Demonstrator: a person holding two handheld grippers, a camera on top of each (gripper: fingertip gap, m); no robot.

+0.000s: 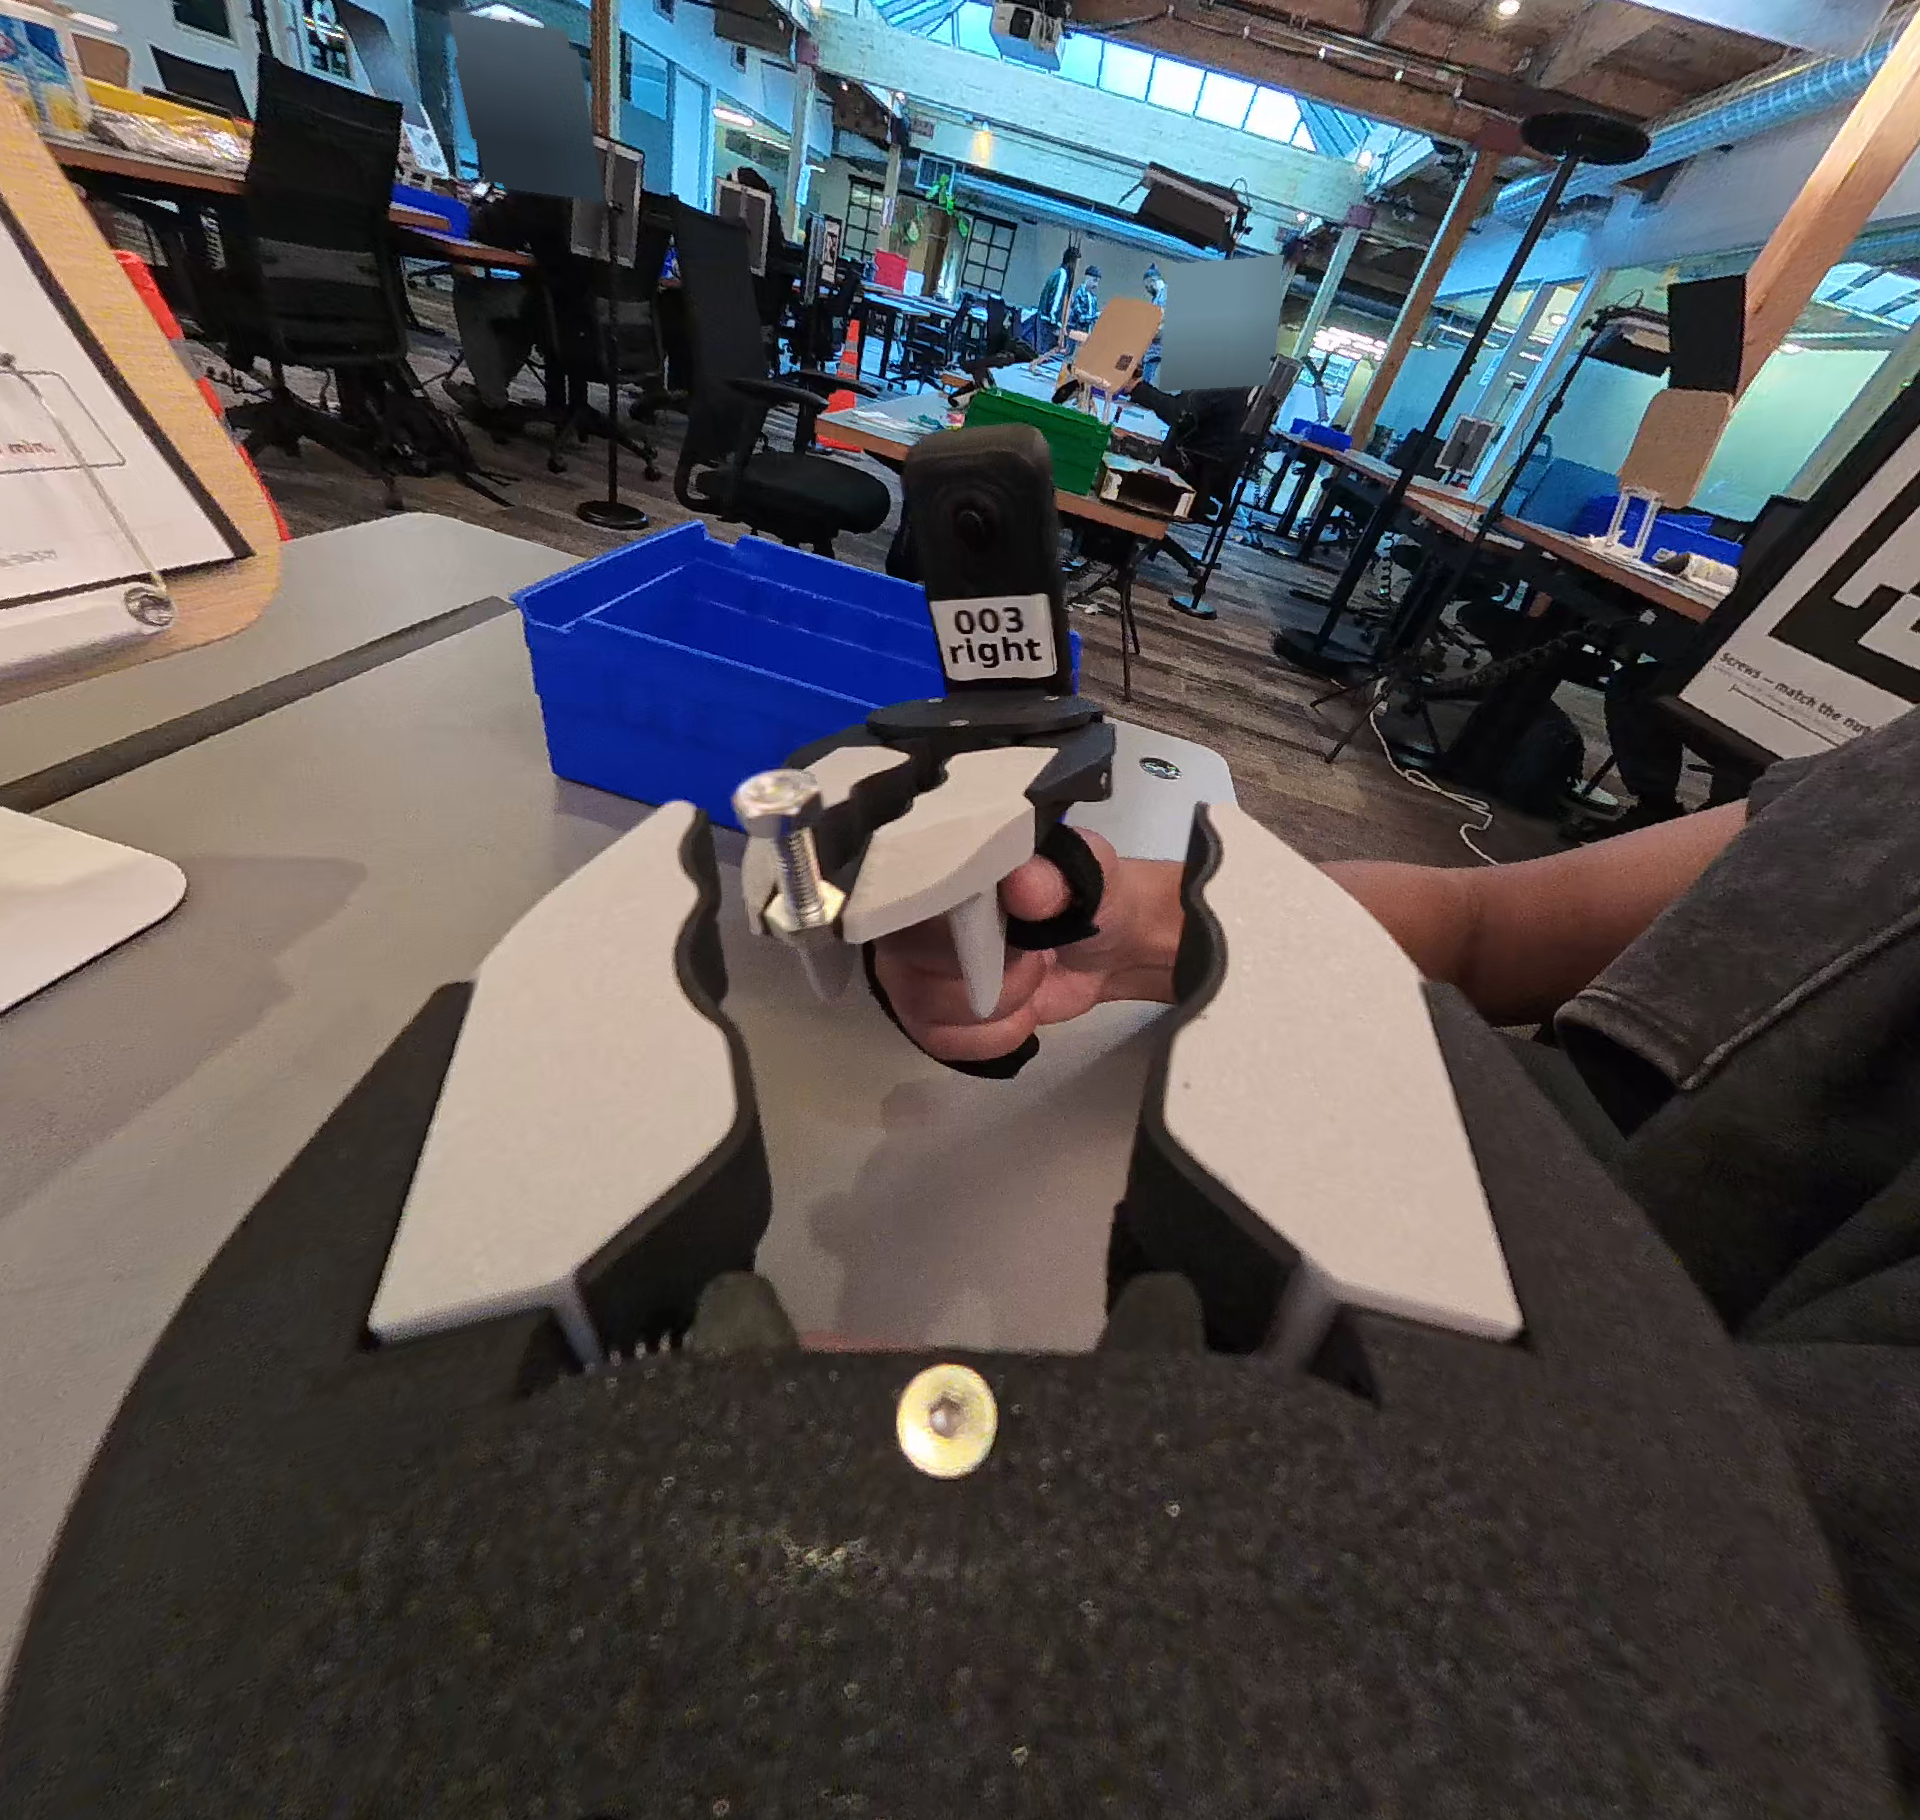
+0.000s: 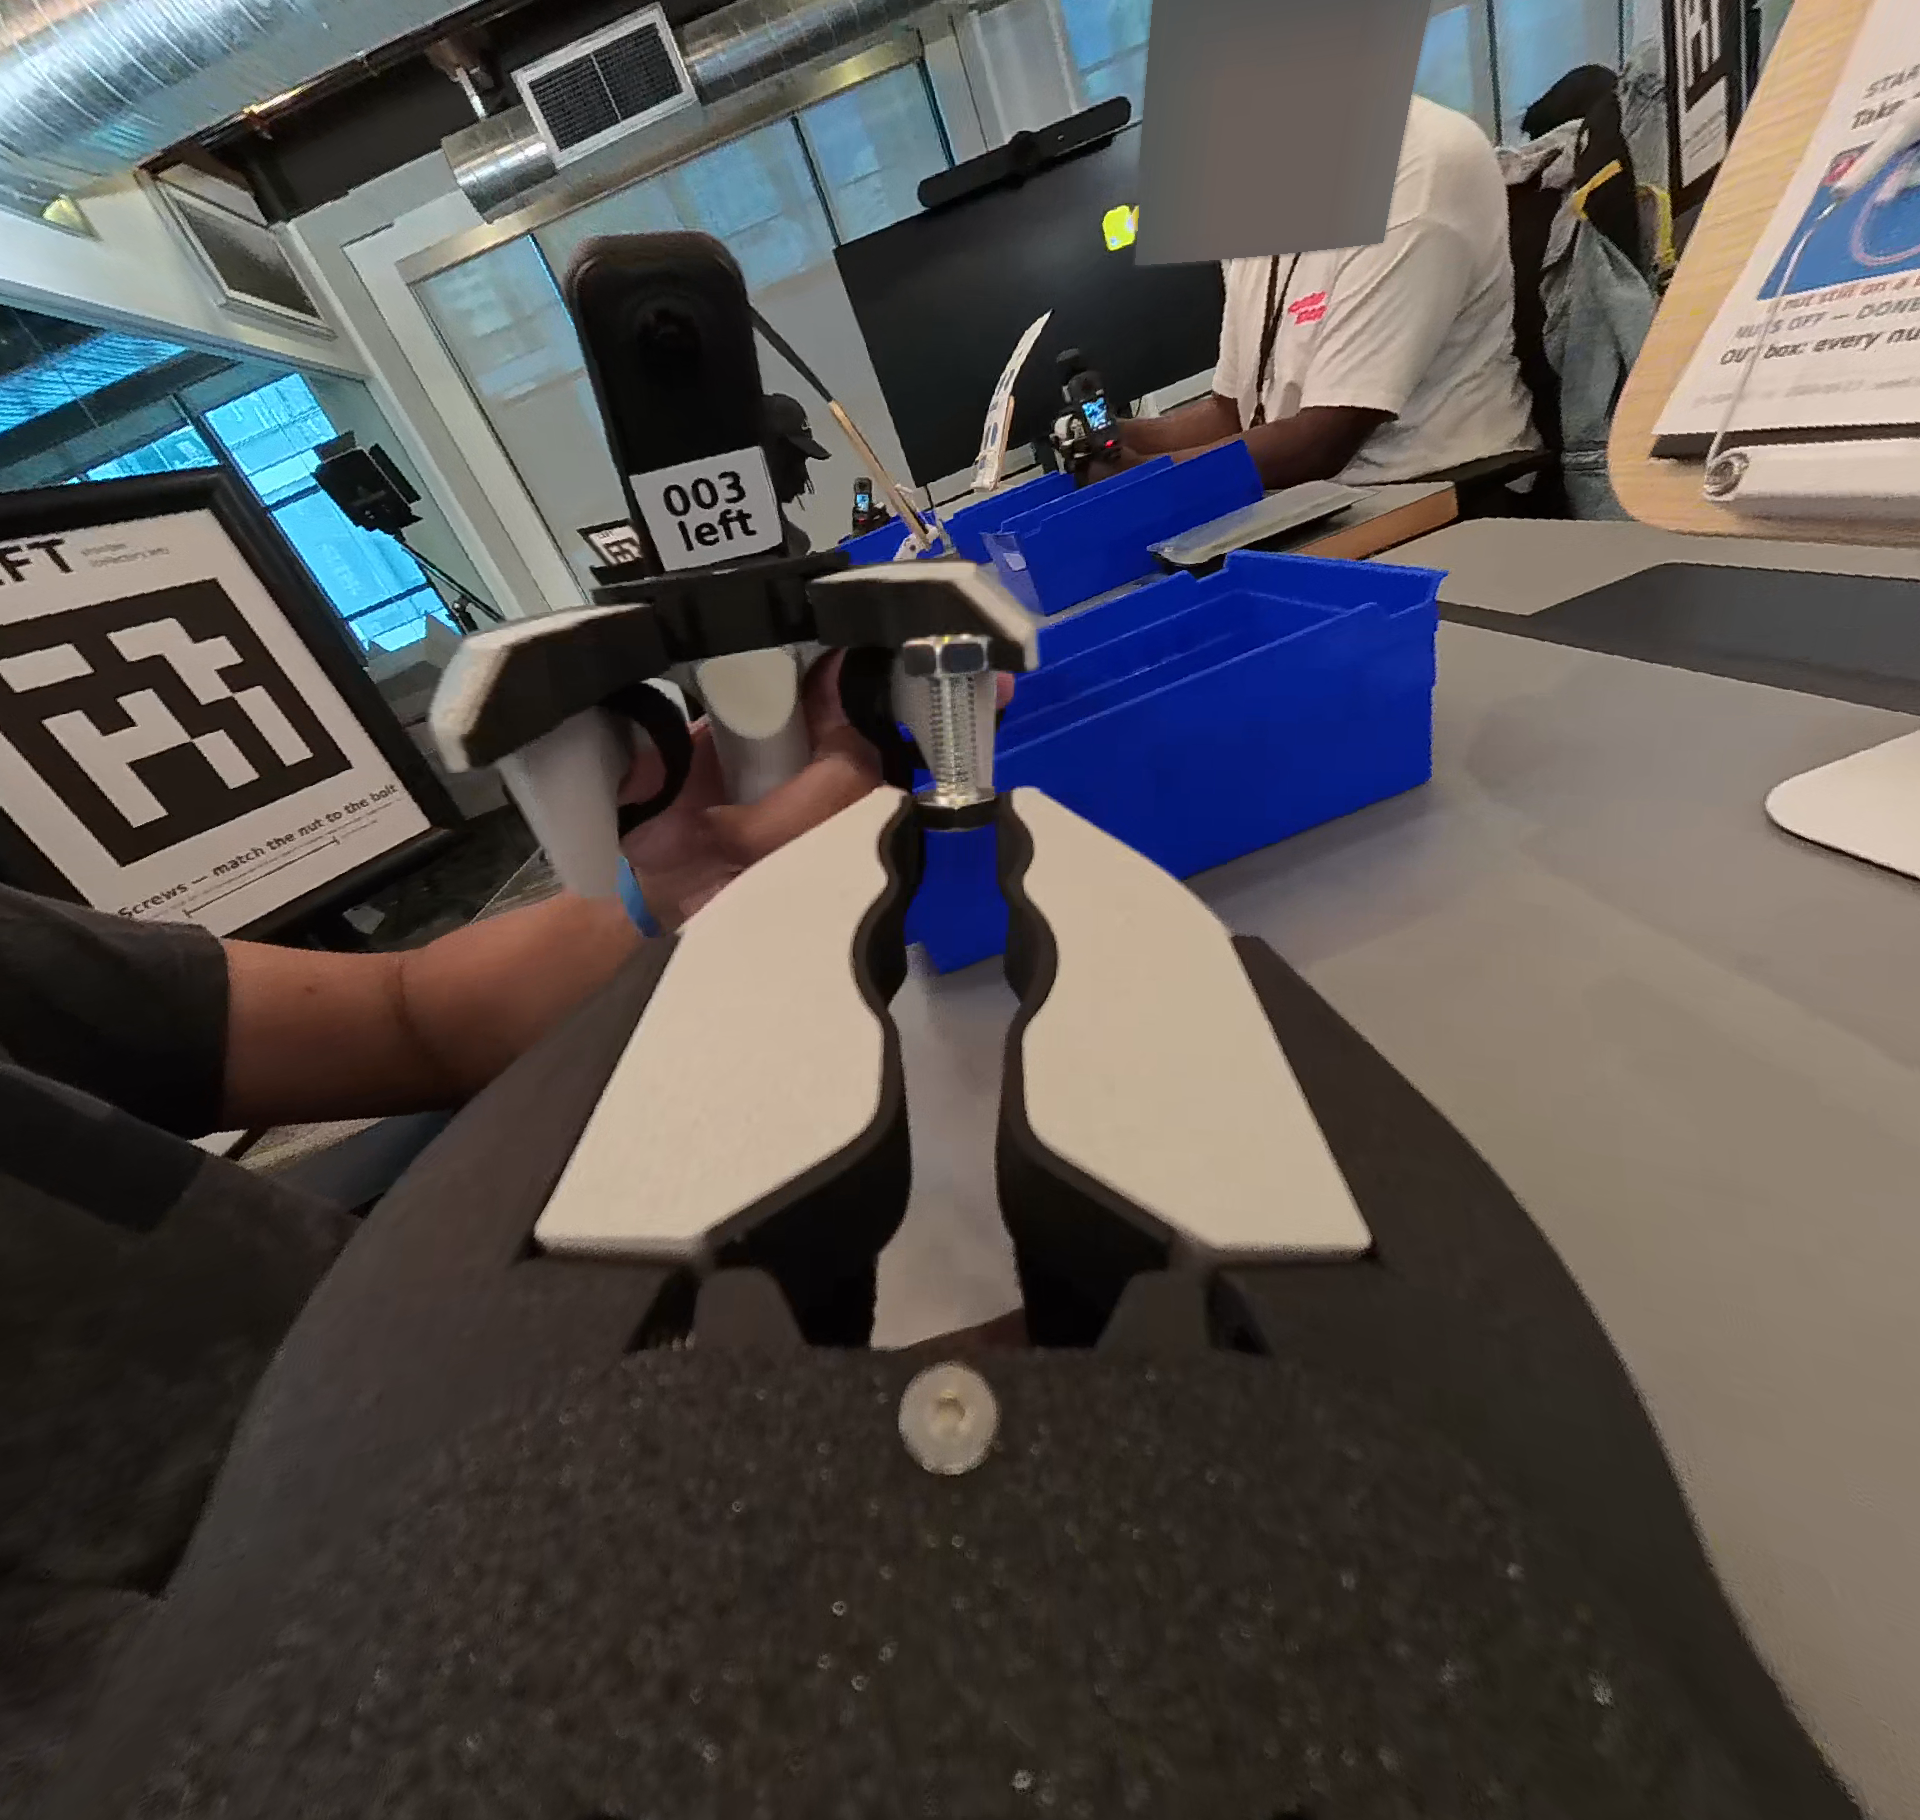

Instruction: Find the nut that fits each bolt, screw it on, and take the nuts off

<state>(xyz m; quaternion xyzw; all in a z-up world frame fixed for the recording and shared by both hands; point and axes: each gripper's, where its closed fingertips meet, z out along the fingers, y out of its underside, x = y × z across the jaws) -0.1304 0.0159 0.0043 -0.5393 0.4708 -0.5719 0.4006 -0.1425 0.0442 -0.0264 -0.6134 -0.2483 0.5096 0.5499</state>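
Note:
A silver hex bolt [image 2: 951, 721] stands upright, head up, with a nut [image 2: 954, 791] on its lower end. My right gripper [image 2: 956, 816] is shut on the nut and holds the bolt above the grey table [image 2: 1558, 1043]. In the left wrist view the bolt [image 1: 795, 851] and nut [image 1: 805, 910] sit in the right gripper [image 1: 802, 916], close to my left fingertip. My left gripper [image 1: 945, 835] is wide open and empty. It also shows in the right wrist view [image 2: 738, 690], with one finger just behind the bolt head.
A blue bin [image 1: 707, 669] stands on the table behind the grippers; it also shows in the right wrist view [image 2: 1247, 710]. A framed patterned sign [image 2: 177, 721], a board with a paper sheet [image 1: 83, 420] and a white base [image 2: 1860, 804] stand around. A person [image 2: 1371, 316] sits farther back. My left and right fingertips are right by each other.

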